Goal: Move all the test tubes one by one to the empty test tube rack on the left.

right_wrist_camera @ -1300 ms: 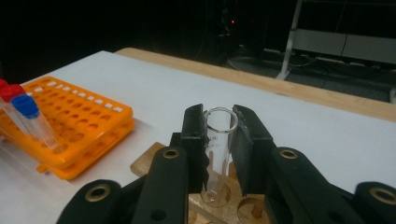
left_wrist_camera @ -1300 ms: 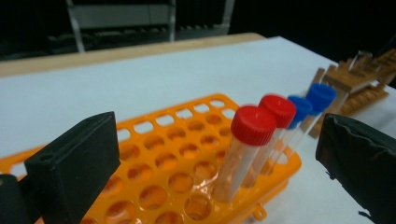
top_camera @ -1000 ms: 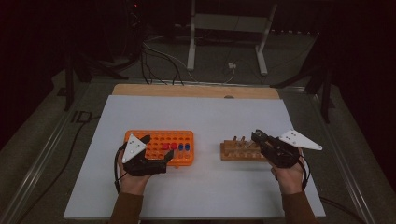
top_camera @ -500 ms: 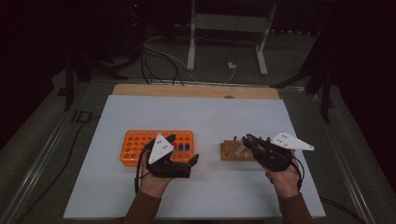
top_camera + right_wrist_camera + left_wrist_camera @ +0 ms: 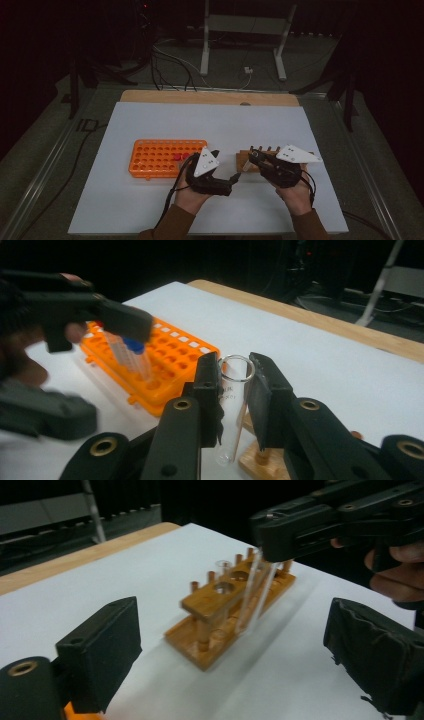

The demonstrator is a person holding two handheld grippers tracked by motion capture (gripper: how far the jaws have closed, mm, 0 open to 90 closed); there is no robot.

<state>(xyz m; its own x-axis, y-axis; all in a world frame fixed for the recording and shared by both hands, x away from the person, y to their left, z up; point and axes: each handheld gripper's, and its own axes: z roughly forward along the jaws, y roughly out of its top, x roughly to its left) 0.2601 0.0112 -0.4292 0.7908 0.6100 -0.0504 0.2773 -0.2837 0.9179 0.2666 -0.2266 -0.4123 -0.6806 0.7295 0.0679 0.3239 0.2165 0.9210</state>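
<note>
White covers the table in the high view, with a strip of bare wood along its far edge. Two racks sit on it. The orange rack is just beyond and to the left of the left gripper, and some red caps sit in its holes near the gripper's grey plate. The wooden rack lies between the two grippers, partly hidden behind the right gripper. Two hands come in from the bottom, one on each gripper. In the left gripper view, its two black jaws stand wide apart with nothing between them. Straight ahead stands the wooden rack, with round holes in its top. The right gripper comes in from the upper right and holds one clear glass tube beside the rack's near side. In the right gripper view, the jaws are clamped on that one glass tube near its open rim. Beyond it to the left is the orange rack, with a blue-capped tube standing in it, partly behind the left gripper.
</note>
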